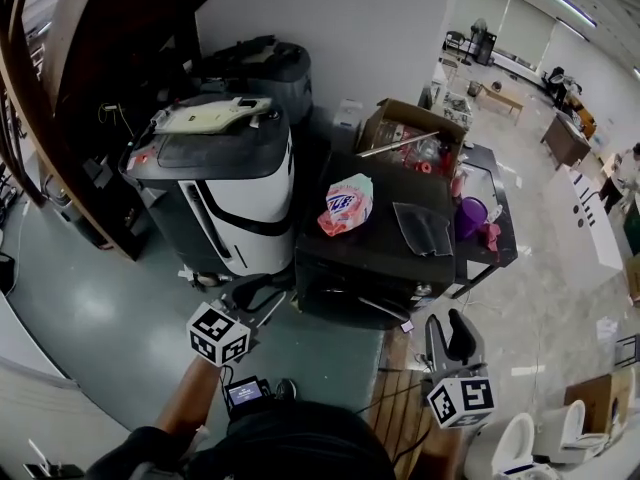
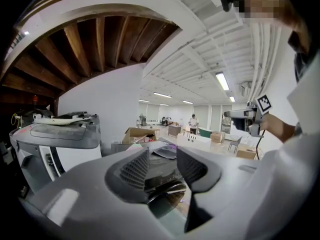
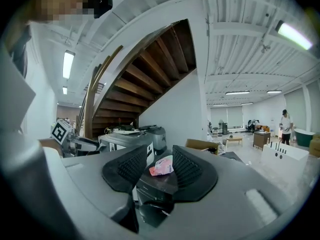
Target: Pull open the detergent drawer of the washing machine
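Note:
A dark front-loading washing machine [image 1: 352, 286] stands in the middle of the head view, with a pink detergent bag [image 1: 346, 205] on its black top. Its drawer front is in shadow and I cannot make it out. My left gripper [image 1: 262, 286] hangs just before the machine's front left corner, jaws apart and empty. My right gripper [image 1: 448, 320] is off the front right corner, also apart and empty. Between the left gripper's [image 2: 163, 166] jaws the round door glass [image 2: 167, 196] shows. The right gripper [image 3: 160, 166] points at the machine [image 3: 150, 186] and the bag [image 3: 161, 167].
A white and grey machine [image 1: 225, 183] stands directly left of the washer. A cardboard box [image 1: 410, 133], a purple cup [image 1: 470, 216] and a grey pouch [image 1: 422, 226] lie on the black top. A wooden staircase [image 1: 60, 88] rises at left. A wooden pallet [image 1: 395, 408] lies underfoot.

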Tool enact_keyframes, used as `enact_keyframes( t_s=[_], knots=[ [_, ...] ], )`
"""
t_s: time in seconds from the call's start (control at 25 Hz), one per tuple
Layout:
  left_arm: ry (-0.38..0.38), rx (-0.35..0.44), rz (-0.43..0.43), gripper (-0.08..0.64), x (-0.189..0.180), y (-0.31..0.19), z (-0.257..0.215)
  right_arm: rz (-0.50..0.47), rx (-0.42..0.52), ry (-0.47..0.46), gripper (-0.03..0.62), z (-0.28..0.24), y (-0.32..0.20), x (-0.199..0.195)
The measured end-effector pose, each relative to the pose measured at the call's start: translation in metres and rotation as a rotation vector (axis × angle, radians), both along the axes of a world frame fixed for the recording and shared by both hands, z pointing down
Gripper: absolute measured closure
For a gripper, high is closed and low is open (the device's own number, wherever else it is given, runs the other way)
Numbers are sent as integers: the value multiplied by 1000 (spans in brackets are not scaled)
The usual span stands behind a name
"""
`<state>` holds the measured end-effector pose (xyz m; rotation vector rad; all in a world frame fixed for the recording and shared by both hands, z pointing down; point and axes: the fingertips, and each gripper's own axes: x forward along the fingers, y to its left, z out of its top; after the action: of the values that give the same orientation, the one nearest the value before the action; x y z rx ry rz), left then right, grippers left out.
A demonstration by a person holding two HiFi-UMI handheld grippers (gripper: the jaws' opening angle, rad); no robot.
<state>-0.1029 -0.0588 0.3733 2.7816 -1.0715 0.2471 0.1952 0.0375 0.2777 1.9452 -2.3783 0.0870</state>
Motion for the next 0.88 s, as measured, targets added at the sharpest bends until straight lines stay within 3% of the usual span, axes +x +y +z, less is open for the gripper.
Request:
enact_keyframes(
  t_s=[0.48, 0.88],
  knots=[
    [26, 2, 110, 344, -11, -53, 6, 109, -9, 15, 434, 6, -20, -28],
    [68, -20, 128, 344, -25, -74, 13, 122, -19, 43, 434, 1, -41, -52]
  ],
)
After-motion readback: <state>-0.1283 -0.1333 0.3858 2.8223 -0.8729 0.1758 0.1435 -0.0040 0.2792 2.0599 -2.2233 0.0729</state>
